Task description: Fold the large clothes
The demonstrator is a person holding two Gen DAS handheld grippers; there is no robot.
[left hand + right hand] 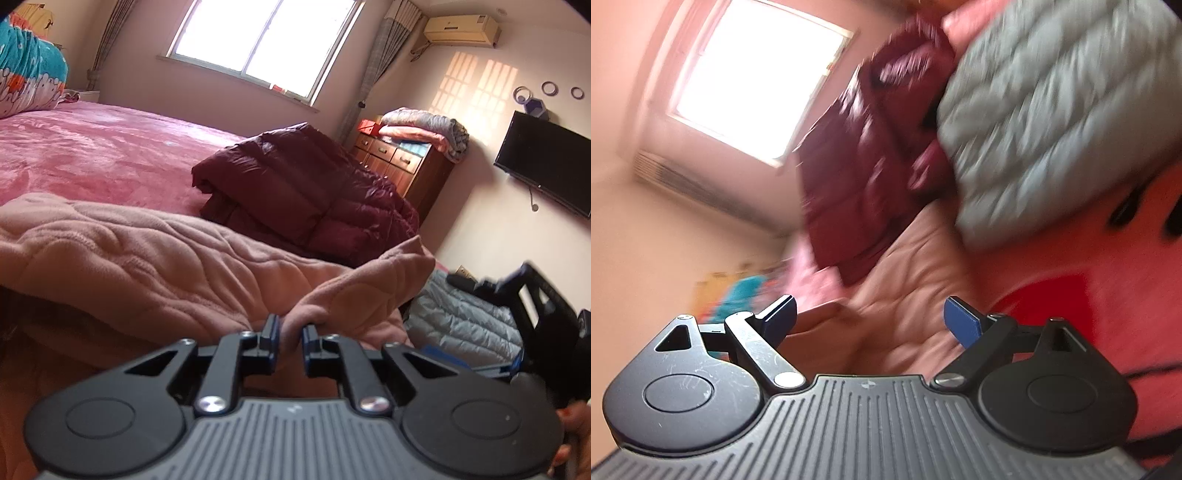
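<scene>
two hand-held grippers: left hand-held gripper (291, 334) pinches pink fleece garment (166, 251); right hand-held gripper (870, 317) gapes wide, empty.

Both the left gripper (290, 334) and the right gripper (870, 319) are black, with blue finger pads (962, 325), silver screws and ribbed grey bodies.

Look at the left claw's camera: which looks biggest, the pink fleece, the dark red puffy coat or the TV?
1. Pink fleece, though it lies nearest the camera, so it looks extra big.
2. Dark red puffy coat.
3. TV, far off on the wall, so its true size is unsure.
</scene>
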